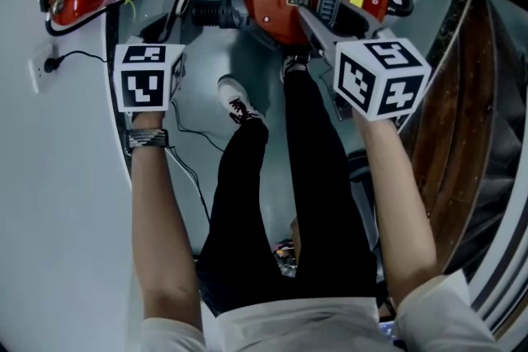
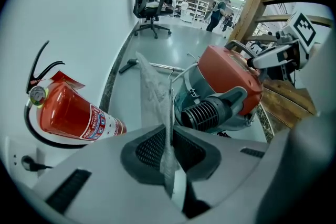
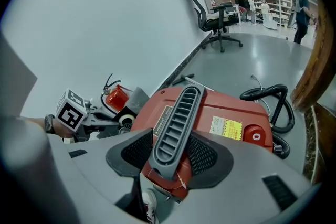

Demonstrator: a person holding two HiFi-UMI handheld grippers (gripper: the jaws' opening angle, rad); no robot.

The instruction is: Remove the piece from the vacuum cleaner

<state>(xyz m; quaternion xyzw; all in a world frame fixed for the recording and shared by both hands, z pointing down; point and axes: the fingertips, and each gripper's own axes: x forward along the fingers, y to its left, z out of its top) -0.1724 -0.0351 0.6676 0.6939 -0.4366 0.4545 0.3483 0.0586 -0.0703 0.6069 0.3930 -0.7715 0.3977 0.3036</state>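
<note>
1. Check the left gripper (image 2: 169,140). Its jaws are closed on a thin pale piece (image 2: 156,94), and the pads press its two flat faces.
2. Note the piece's long axis. It runs from the pads straight up and away along the line the gripper points. You see it edge-on in the left gripper view.
3. Locate the vacuum cleaner (image 2: 231,73). It lies on the floor just to the right of the piece in that view. Its ribbed grey inlet (image 2: 202,115) is the nearest part.
4. The far end of the piece fans out beyond the inlet. No view shows whether it is still caught on the body, so treat it as possibly attached.
5. Check the right gripper (image 3: 173,152). Its jaws are clamped across the slotted grey handle (image 3: 177,123) on top of the red housing and hold the body steady.
6. Use the left hand for the pull, since it alone holds the piece. The right hand is on the far side of the machine.
7. The withdrawal probably wants to go back along the piece's own axis and away from the inlet. A sideways pull could fold or tear so thin a sheet.
8. Mind the fire extinguisher (image 2: 68,113). It lies to the left of the piece, on the side the left hand would swing toward.
</note>
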